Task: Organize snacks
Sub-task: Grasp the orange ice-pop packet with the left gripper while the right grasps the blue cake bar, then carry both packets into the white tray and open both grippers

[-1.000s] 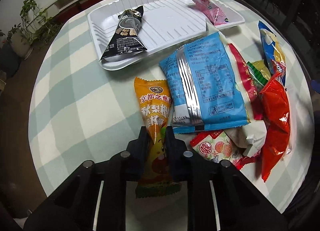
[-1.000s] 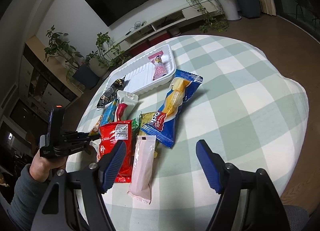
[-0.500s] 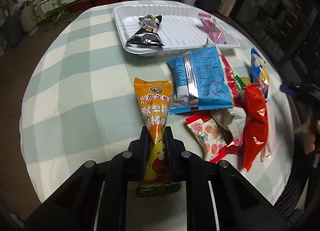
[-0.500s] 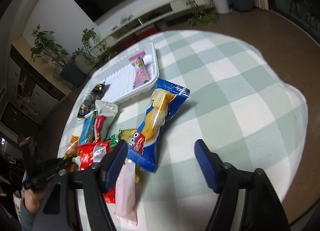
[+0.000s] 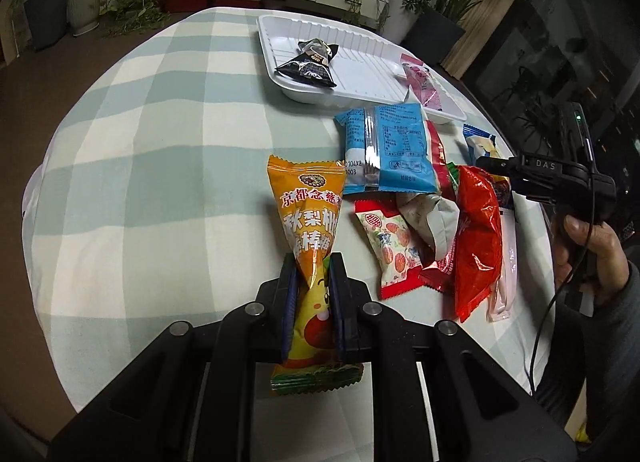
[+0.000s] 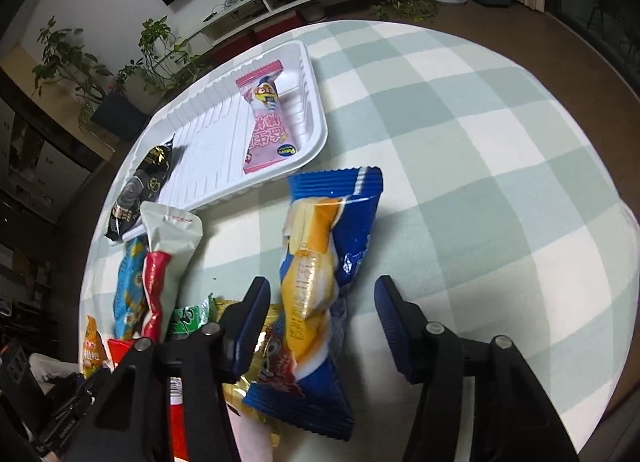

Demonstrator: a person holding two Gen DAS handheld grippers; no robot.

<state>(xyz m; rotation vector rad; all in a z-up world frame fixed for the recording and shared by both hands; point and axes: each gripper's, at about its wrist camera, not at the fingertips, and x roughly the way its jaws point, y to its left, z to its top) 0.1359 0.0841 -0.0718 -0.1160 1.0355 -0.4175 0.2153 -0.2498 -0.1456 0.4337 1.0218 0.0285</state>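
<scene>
My left gripper (image 5: 313,262) is shut on the lower half of an orange snack packet (image 5: 308,206), which points toward the white tray (image 5: 360,80). The tray holds a black packet (image 5: 310,64) and a pink packet (image 5: 424,86). In the right wrist view my right gripper (image 6: 322,294) straddles a blue and yellow snack bag (image 6: 324,254). Its jaws are closing, and both pads stand apart from the bag. The same tray (image 6: 208,142) with the pink packet (image 6: 266,126) lies beyond.
A pile of packets lies right of the orange one: a light blue pack (image 5: 388,150), a red bag (image 5: 476,230), a white and red strawberry pack (image 5: 390,250). A hand (image 5: 588,246) holds the other gripper at the right. Plants and a low TV cabinet stand behind the checked table.
The left gripper carried the orange packet leftward and rolled, so the tray now sits farther off. The right gripper came down over the blue and yellow bag and its jaws narrowed.
</scene>
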